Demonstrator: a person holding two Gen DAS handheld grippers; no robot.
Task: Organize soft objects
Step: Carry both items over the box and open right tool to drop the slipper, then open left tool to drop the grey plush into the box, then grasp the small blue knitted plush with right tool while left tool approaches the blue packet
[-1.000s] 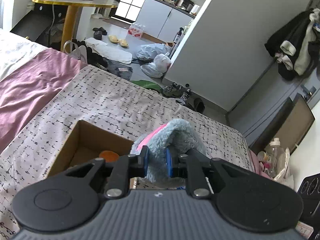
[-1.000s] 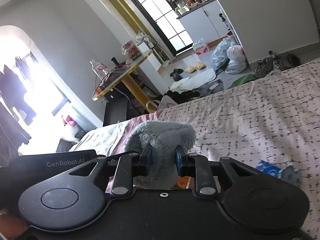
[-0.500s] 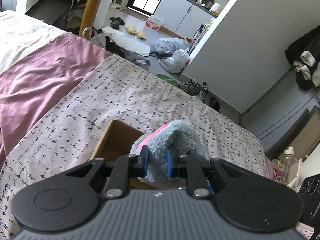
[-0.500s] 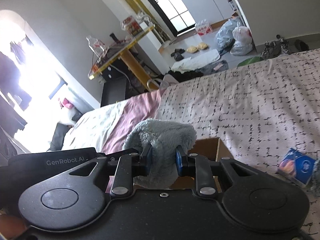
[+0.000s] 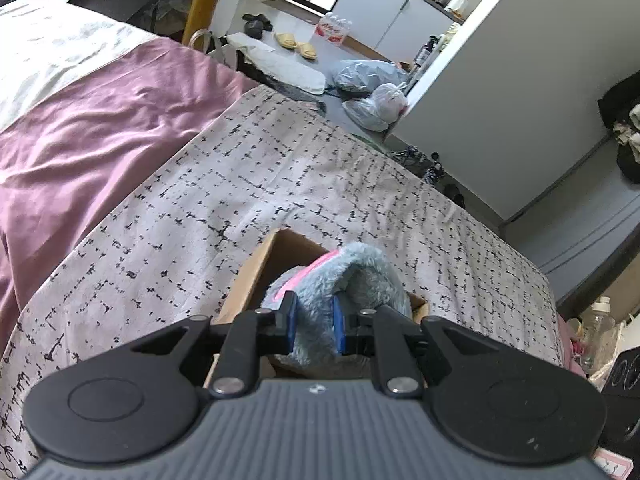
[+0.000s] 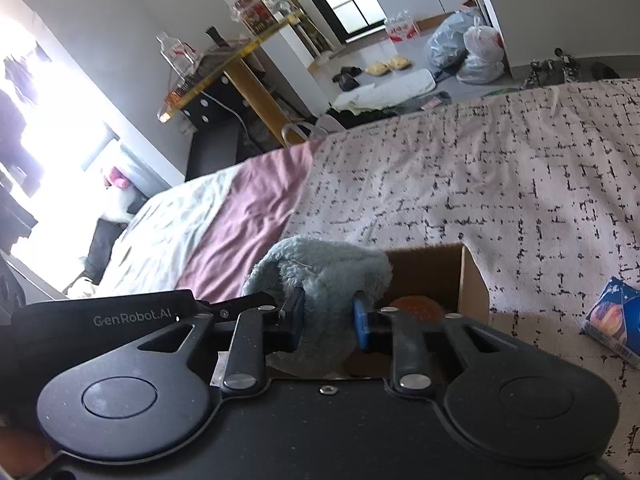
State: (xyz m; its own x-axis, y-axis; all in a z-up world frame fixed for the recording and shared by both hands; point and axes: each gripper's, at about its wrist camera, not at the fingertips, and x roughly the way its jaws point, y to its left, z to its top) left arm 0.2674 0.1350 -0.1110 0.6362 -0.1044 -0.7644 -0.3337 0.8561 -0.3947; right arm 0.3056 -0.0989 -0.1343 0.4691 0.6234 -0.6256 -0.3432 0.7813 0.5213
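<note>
I have both grippers clamped on the plush [image 5: 352, 276]: left [image 5: 313, 326], right [image 6: 326, 320]. It hangs over the box [image 6: 470, 280] on the bed [image 5: 280, 168].

Inventory count, items showing:

- Grippers: two. Left gripper [image 5: 313, 328] and right gripper [image 6: 326, 322], each clamping on plush.
- Blue plush toy [image 5: 352, 276]: one, sitting over box.
- Cardboard box [image 6: 474, 284]: one, lying on bedspread [image 5: 280, 184].
- Orange round item [image 6: 416, 307]: one, sitting inside box.
- Blue packet [image 6: 614, 320]: one, lying at box's 3 o'clock.
- Filled plastic bags [image 6: 466, 50]: two, sitting at 12 o'clock on floor.
- Yellow slippers [image 5: 296, 43]: two, forming one pair.
</note>
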